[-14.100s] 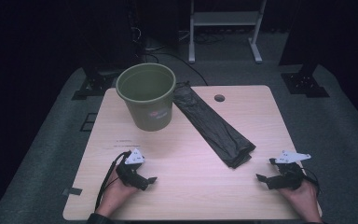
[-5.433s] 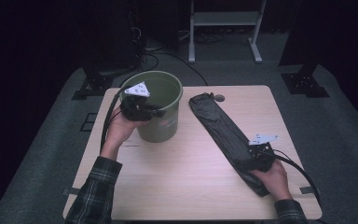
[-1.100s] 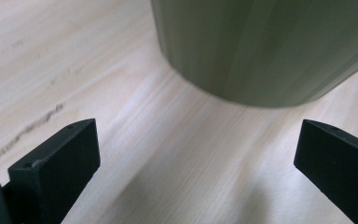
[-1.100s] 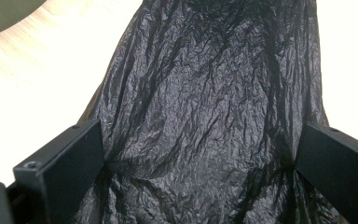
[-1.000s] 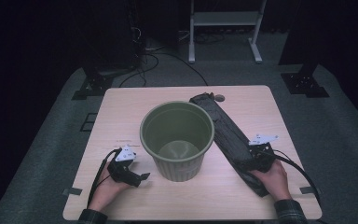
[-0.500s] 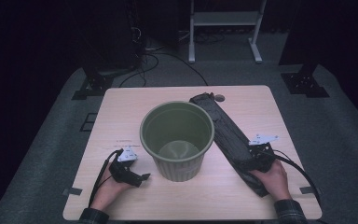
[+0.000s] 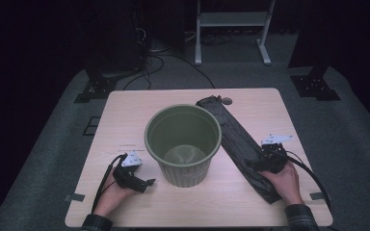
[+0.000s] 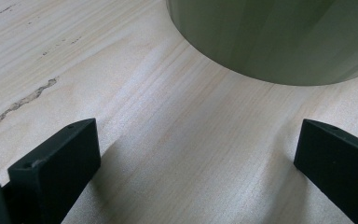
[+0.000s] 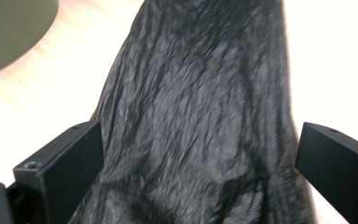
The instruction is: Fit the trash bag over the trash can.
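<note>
Bin bag [image 7: 241, 147] lies flat right of the green bin [image 7: 183, 144]; your right tongs [image 7: 265, 161] straddle it open, left tongs [image 7: 142, 183] open and empty, so pinch the bag next.

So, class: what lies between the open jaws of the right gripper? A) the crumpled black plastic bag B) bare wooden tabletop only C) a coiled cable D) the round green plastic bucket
A: in the right gripper view, the crumpled black plastic bag spans the gap between the spread jaws of the right gripper.
</note>
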{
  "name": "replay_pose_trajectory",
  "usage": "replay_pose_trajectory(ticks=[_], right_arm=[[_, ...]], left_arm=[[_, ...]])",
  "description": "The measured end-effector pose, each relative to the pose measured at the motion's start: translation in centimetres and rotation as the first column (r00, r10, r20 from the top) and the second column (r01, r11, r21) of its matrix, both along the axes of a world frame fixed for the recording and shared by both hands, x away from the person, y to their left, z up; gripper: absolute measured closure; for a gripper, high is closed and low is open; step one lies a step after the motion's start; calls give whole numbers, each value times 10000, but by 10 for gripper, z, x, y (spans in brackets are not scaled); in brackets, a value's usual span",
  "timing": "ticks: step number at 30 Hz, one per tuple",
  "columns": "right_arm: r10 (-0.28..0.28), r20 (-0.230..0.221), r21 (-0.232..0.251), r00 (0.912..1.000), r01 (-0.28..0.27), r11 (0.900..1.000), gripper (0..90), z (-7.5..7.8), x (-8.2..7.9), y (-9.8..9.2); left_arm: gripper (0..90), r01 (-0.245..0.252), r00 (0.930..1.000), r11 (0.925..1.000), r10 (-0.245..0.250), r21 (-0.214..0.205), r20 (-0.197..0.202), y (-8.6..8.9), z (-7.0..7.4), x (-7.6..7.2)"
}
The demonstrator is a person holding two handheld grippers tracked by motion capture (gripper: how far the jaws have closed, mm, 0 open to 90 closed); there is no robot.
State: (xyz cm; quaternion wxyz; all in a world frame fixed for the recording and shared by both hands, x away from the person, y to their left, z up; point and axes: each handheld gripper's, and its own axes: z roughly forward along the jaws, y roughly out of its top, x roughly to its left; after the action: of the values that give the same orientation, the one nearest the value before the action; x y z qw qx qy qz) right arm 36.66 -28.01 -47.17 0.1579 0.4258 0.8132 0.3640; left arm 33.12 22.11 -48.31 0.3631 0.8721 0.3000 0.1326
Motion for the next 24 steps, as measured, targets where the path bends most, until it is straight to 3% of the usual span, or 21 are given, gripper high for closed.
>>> replay_pose_trajectory(ticks=[3,6,17,19,24], right_arm=[[-60,313,-483,9995,75,9988,0,9,4,8],[111,271,-546,9996,-96,9985,0,11,12,17],[122,-238,-691,9996,-139,9975,0,-5,38,42],[136,-331,-919,9994,-166,9956,0,-10,39,45],[92,-425,-846,9991,-127,9963,21,-10,38,45]], left_arm=[[0,-1,10000,10000,1,-1,1,0,0,0],[0,12,10000,10000,-12,-8,0,0,0,0],[0,14,10000,10000,-14,-2,0,0,0,0],[0,15,10000,10000,-15,0,0,0,0,0],[0,5,10000,10000,-5,-1,2,0,0,0]])
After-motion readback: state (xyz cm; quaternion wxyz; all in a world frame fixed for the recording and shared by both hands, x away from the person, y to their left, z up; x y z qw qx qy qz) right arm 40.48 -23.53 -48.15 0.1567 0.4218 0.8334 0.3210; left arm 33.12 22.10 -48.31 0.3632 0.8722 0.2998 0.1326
